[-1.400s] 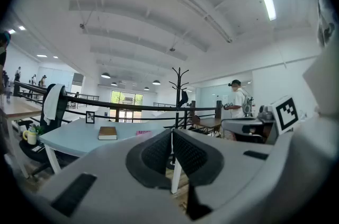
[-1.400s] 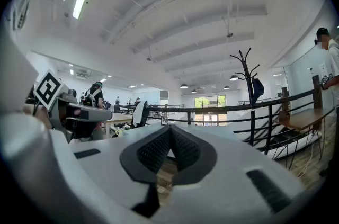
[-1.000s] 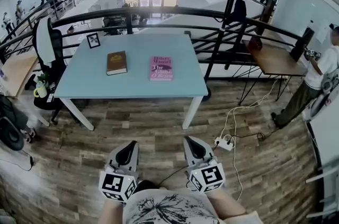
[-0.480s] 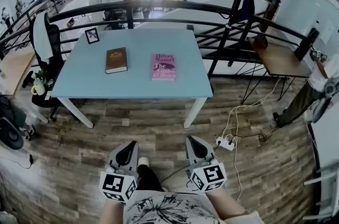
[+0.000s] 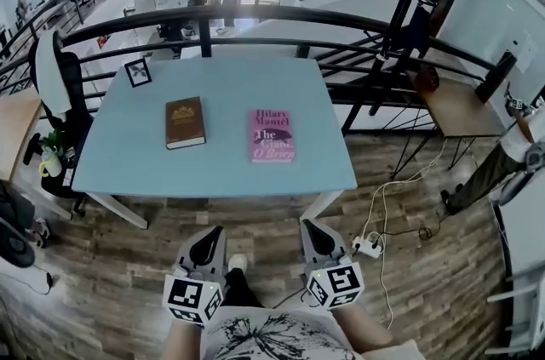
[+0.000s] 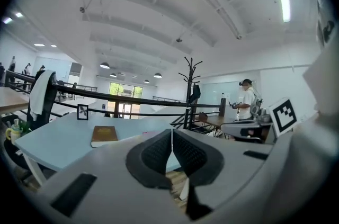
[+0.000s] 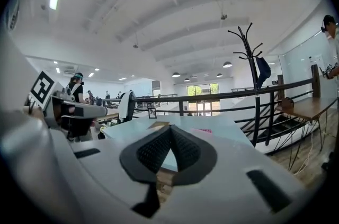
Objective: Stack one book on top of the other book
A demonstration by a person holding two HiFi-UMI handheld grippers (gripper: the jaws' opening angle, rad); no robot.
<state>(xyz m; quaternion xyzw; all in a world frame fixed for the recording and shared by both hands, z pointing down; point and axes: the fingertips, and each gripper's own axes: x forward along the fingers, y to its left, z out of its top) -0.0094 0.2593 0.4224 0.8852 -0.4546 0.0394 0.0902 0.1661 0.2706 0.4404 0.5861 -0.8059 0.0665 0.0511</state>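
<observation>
The left gripper (image 5: 209, 232) and the right gripper (image 5: 309, 225) hang side by side over the wood-plank floor (image 5: 255, 218), short of the light-blue table (image 5: 128, 167); each has its jaws pressed fully together, with nothing between them; on the tabletop the brown book (image 5: 184, 122) lies flat left of centre, and the pink book (image 5: 272, 135) lies flat to its right, near it but not touching; a small framed picture (image 5: 137, 71) stands at the far left corner; behind the table runs a black railing (image 5: 255, 13).

White shirt (image 5: 271, 339) with black print
</observation>
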